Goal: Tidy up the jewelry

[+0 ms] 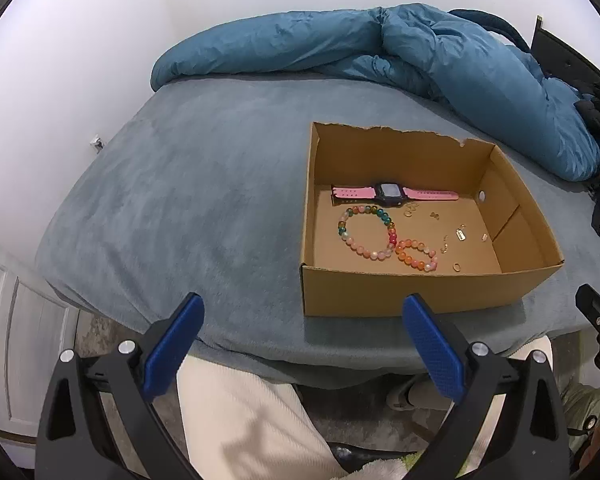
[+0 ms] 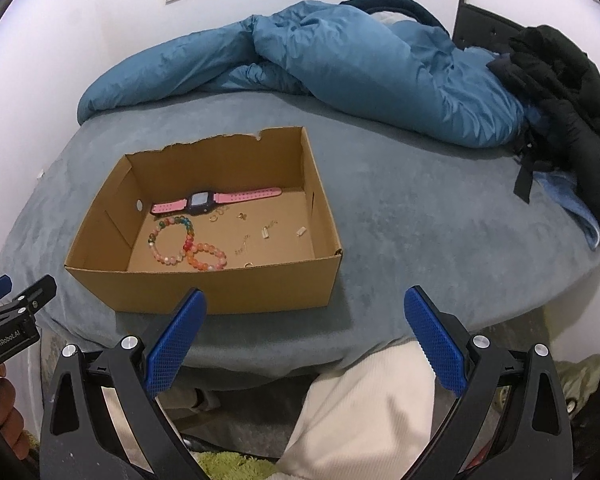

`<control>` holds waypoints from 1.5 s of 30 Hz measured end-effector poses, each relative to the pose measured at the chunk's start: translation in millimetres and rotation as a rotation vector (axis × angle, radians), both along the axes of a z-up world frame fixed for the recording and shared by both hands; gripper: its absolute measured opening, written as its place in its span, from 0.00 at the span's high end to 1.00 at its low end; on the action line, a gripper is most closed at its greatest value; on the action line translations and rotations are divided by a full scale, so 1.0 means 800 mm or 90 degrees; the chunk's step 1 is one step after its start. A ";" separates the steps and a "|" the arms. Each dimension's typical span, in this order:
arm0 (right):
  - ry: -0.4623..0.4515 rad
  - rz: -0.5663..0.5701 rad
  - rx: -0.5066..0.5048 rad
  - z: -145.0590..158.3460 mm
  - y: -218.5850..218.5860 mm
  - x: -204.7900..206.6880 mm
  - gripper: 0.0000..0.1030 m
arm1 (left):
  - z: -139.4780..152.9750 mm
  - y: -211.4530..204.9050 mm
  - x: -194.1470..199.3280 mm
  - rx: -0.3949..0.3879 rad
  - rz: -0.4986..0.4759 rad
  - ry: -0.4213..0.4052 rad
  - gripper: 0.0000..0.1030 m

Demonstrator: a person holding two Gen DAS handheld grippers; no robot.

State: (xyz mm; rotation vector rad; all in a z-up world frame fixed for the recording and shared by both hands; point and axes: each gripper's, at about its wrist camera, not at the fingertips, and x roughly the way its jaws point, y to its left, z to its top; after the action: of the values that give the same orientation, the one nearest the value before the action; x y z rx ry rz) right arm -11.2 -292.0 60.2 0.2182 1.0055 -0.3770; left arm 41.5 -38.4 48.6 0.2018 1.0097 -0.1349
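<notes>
Jewelry: pink-strapped watch (image 1: 392, 193), two pastel bead bracelets (image 1: 367, 236), loose in cardboard box (image 1: 420, 294).

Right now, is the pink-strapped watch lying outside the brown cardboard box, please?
No, the pink-strapped watch lies inside the brown cardboard box, near its far wall.

The left wrist view looks forward and down along its own fingers from off the near edge of the bed (image 1: 180, 200), with the cardboard box (image 1: 420, 292) right of centre; the right wrist view faces the same way from a spot further right, the box (image 2: 220, 292) left of centre; both share box, blue duvet (image 1: 300, 48) and wall, seemingly at similar nearness.
</notes>
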 end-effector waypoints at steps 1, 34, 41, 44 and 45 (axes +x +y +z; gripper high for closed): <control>0.002 0.000 0.000 0.000 0.000 0.001 0.08 | 0.000 0.000 0.000 0.001 0.001 0.001 0.05; 0.036 0.008 -0.004 -0.014 0.009 0.009 0.08 | -0.017 0.014 0.012 0.005 0.021 0.017 0.05; 0.030 0.004 -0.013 -0.009 0.014 0.015 0.08 | -0.018 0.022 0.018 0.004 0.027 0.016 0.05; 0.025 0.007 -0.019 -0.007 0.019 0.020 0.08 | -0.016 0.024 0.020 0.006 0.029 0.008 0.05; 0.024 0.007 -0.021 -0.006 0.020 0.021 0.08 | -0.015 0.024 0.020 0.007 0.030 0.006 0.05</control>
State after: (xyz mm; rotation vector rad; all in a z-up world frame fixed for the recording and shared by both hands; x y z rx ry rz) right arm 6.0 -275.9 55.3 0.1757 1.0365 -0.3883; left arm 57.6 -19.4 36.4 0.1870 1.0235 -0.0878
